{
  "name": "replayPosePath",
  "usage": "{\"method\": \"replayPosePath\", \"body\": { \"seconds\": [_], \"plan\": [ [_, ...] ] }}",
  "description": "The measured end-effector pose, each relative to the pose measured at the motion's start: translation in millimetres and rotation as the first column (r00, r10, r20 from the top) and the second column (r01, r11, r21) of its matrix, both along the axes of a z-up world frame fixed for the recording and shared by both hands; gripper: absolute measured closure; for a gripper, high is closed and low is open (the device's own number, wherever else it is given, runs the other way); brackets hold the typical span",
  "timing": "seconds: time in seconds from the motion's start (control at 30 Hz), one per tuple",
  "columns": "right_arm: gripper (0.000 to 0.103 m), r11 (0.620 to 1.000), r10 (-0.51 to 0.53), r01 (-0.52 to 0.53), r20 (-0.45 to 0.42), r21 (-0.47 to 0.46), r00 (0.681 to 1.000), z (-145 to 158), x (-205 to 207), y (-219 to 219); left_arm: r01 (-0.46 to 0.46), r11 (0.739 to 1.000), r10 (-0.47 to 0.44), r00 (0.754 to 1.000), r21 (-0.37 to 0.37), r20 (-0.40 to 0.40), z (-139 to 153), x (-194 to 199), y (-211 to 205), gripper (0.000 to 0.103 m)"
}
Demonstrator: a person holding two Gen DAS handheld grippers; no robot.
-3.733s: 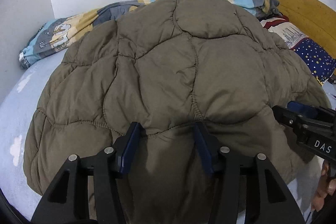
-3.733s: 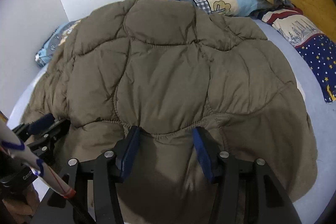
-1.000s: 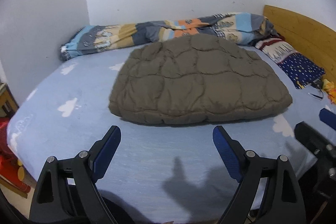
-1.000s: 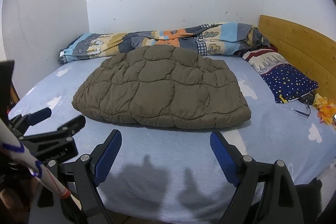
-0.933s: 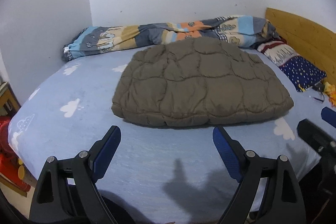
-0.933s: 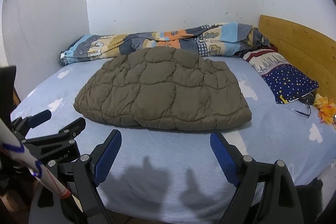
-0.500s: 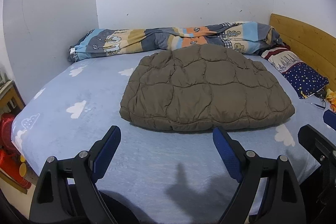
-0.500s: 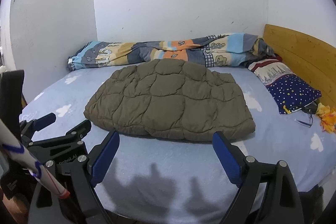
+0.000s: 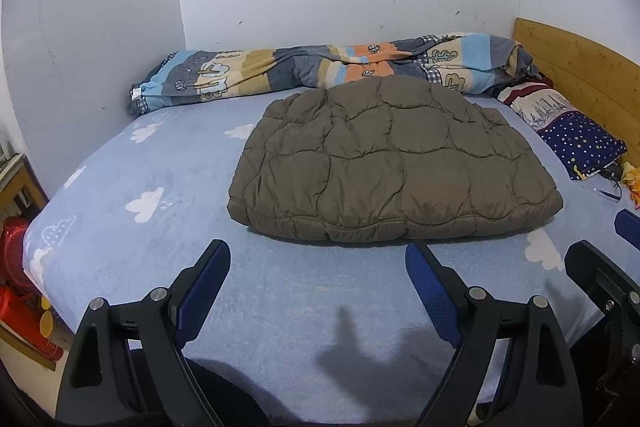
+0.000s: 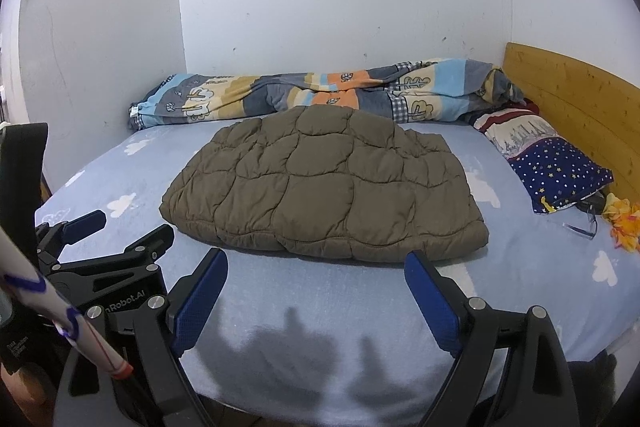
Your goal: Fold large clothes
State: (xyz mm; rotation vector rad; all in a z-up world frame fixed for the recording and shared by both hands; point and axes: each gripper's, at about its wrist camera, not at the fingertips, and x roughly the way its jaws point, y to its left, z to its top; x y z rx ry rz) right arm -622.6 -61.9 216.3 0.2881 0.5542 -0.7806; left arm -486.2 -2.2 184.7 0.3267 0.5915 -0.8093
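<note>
Left wrist view: left claw (image 9: 316, 253) is sitting at the bottom of the frame, blue pads (image 9: 204, 291) standing wide apart with nothing between them.
Right wrist view: right claw (image 10: 316, 263) is sitting low in the frame, jaws likewise spread apart and gripping nothing.
Jacket: olive quilted jacket (image 9: 392, 163) is lying folded into a thick rectangular bundle at the centre of the frame, resting flat on the bed (image 9: 160, 163); neither claw is touching it.
Jacket edge: elastic hem is facing the cameras, just above the pad tips in both views.
Bedding: striped duvet (image 9: 320, 67) is lying bunched along the wall, upper centre of the frame, touching the jacket's far edge.
Pillow: star-print pillow (image 10: 556, 163) is lying at right of the frame, beside the wooden headboard (image 10: 572, 99), apart from the jacket.
Cross-check: left claw (image 10: 100, 231) is showing at lower left of the right wrist view, also apart.
</note>
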Motion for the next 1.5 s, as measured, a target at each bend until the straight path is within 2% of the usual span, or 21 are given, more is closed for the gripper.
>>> {"method": "replayPosePath", "body": {
  "seconds": [1.13, 1.3, 1.4, 1.5],
  "plan": [
    [0.01, 1.0, -0.016, 0.016, -0.009, 0.02, 1.0, -7.8, 0.6, -5.5, 0.024, 0.998, -0.022, 0.999, 0.05, -0.043, -8.4, 8.3, -3.8, 0.014],
    [0.01, 0.999, -0.022, 0.022, -0.011, 0.023, 1.0, -8.3, -0.7, -5.7, 0.003, 0.998, -0.004, 1.0, 0.062, 0.016, -3.1, 6.6, -2.7, 0.014],
    [0.01, 1.0, -0.021, 0.022, -0.012, 0.019, 1.0, -8.7, -1.1, -6.4, 0.02, 0.998, -0.02, 1.0, 0.052, 0.01, 0.9, 6.6, -0.7, 0.014],
    [0.01, 0.999, -0.023, 0.023, -0.012, 0.021, 1.0, -8.1, -1.0, -5.9, 0.001, 0.998, -0.005, 0.998, 0.058, 0.057, 4.8, 2.4, 0.3, 0.014]
  ]
}}
